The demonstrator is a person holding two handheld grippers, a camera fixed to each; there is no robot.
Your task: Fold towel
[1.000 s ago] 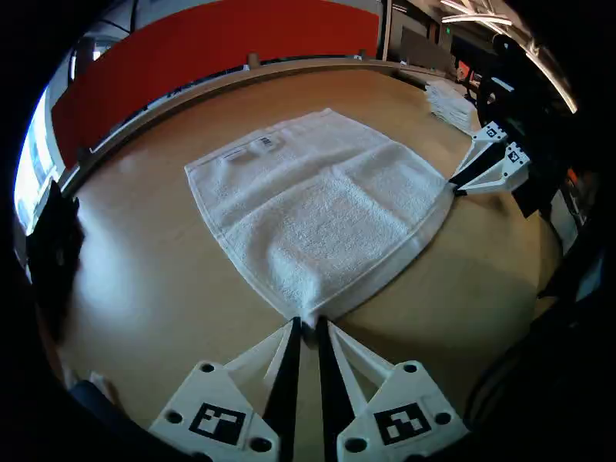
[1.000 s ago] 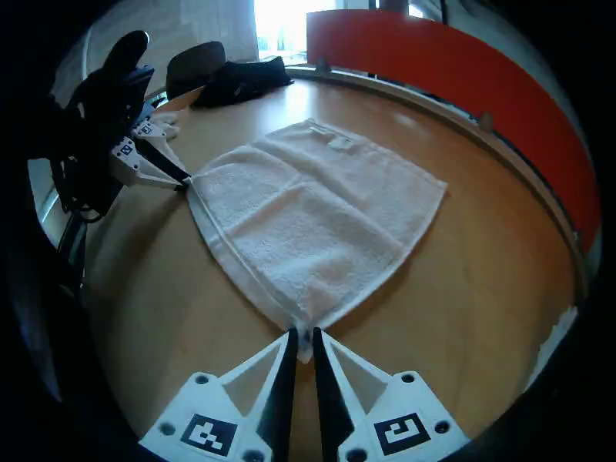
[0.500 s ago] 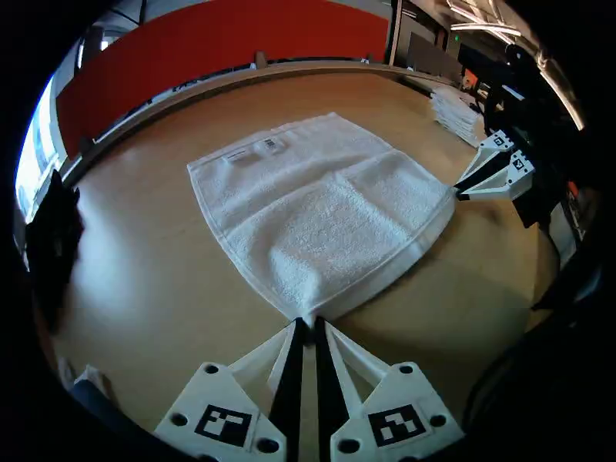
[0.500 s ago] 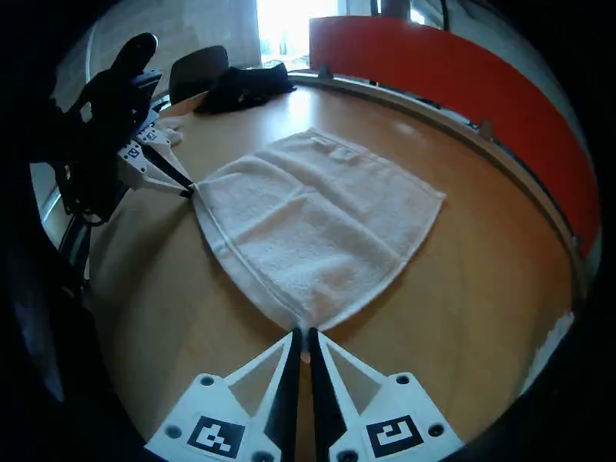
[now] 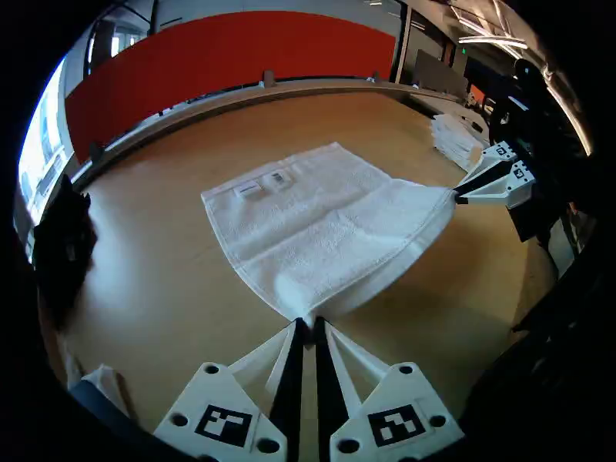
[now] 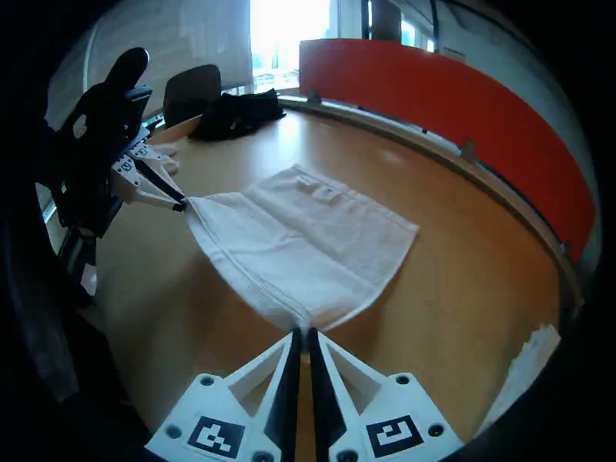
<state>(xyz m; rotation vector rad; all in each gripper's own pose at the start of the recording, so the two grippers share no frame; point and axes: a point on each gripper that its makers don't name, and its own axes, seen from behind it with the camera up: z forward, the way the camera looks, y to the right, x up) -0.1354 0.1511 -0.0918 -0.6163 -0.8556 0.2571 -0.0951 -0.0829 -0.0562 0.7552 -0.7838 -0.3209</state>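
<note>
White terry towel [image 5: 323,223] on a pale wooden desk [image 5: 154,254]: far half flat on the wood, two small labels [image 5: 262,183] face up close to the far edge, near half raised and sagging between two pinched corners. Left gripper [image 5: 306,327] pressed together on one near corner, cloth bunched right at the fingertips. Right gripper [image 6: 302,333] clamped the same way on the other near corner, with the hem stretched across from one gripper to the other. Dark shadow under the lifted edge in the left gripper view, so clearly off the desk there and not just wrinkled.

Well apart from the towel: a stack of folded towels [image 5: 454,138] toward the desk's far rim, a dark bundle [image 6: 231,112] at the other end, a red partition [image 5: 231,54] behind the desk.

Judged as early in the task. Done so far, going by how things lie: both near corners gripped, near edge picked up. No layer laid over another yet, as far as can be told. Left to do: carrying the raised edge over to the far edge by the labels, setting it down corner on corner, opening both grippers, then most likely a second fold across and perhaps a place on the stack. Hard to say from these views whether the two corners hang level, which would matter for a square first fold
</note>
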